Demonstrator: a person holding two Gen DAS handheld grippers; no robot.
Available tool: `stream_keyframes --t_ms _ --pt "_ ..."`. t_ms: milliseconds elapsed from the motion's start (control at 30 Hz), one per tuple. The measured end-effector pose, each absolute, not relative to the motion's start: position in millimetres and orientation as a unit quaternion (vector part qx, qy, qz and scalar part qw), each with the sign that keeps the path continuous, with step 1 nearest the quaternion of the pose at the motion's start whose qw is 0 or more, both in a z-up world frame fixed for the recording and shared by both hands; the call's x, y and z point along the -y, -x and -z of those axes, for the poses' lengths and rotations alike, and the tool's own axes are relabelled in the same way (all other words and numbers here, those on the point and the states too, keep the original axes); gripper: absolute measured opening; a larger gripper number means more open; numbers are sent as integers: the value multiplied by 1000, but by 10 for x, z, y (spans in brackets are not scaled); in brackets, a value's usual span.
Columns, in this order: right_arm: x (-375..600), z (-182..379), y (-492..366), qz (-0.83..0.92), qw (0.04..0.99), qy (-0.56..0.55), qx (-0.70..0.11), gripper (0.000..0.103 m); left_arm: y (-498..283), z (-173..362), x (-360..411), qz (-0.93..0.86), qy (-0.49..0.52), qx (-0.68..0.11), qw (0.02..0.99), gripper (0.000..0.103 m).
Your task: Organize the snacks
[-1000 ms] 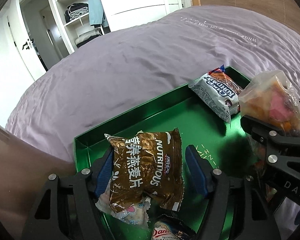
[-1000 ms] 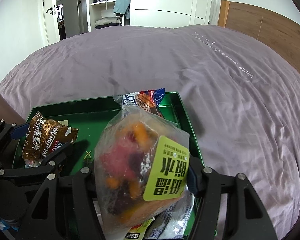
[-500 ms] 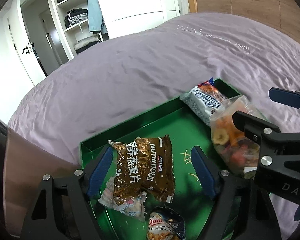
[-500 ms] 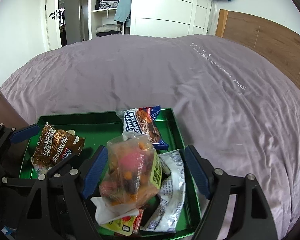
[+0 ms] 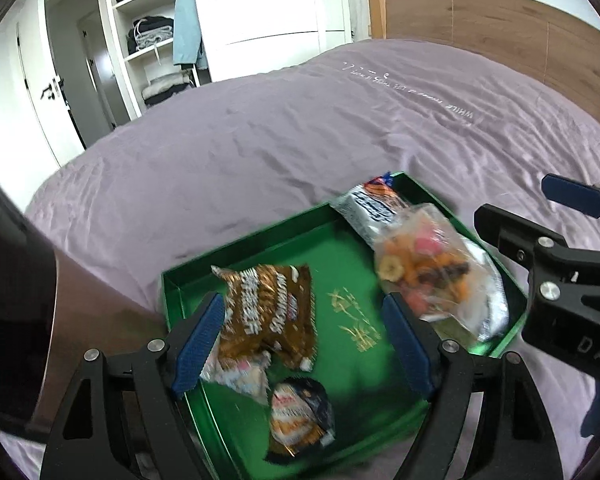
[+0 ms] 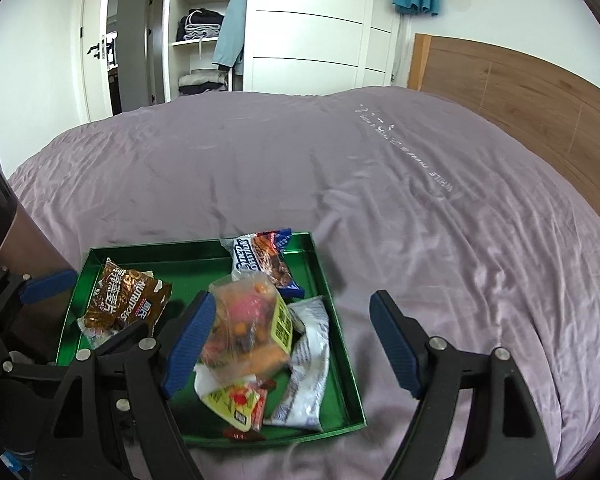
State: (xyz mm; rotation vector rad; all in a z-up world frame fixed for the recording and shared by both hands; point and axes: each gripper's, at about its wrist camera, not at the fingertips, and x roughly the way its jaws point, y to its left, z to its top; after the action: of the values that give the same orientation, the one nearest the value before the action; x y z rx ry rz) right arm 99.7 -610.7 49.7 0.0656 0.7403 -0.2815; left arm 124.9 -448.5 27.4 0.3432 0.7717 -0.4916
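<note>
Both tools have risen from the green tray (image 6: 342, 336) since a second ago, their jaws just having spread apart. The left tool (image 5: 304, 344) and right tool (image 6: 290, 344) now hang empty. On the purple bed (image 6: 380, 184), the tray holds a clear fruit bag (image 6: 246, 328), brown oat packet (image 5: 266, 312), white-blue cookie pack (image 6: 260, 260) and small round cookie pack (image 5: 300, 416).

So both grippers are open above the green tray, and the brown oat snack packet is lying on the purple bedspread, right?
Not quite. The brown oat packet lies inside the green tray, not on the bedspread; the left wrist view shows it. Both grippers are open.
</note>
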Motion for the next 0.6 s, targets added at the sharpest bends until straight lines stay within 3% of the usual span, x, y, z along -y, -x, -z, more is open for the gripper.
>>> stream_keyframes --t_ms 600 --pt "5761 -601 -85 152 913 -45 -376 103 -384 -628 3854 261 -108 -384 879 77"
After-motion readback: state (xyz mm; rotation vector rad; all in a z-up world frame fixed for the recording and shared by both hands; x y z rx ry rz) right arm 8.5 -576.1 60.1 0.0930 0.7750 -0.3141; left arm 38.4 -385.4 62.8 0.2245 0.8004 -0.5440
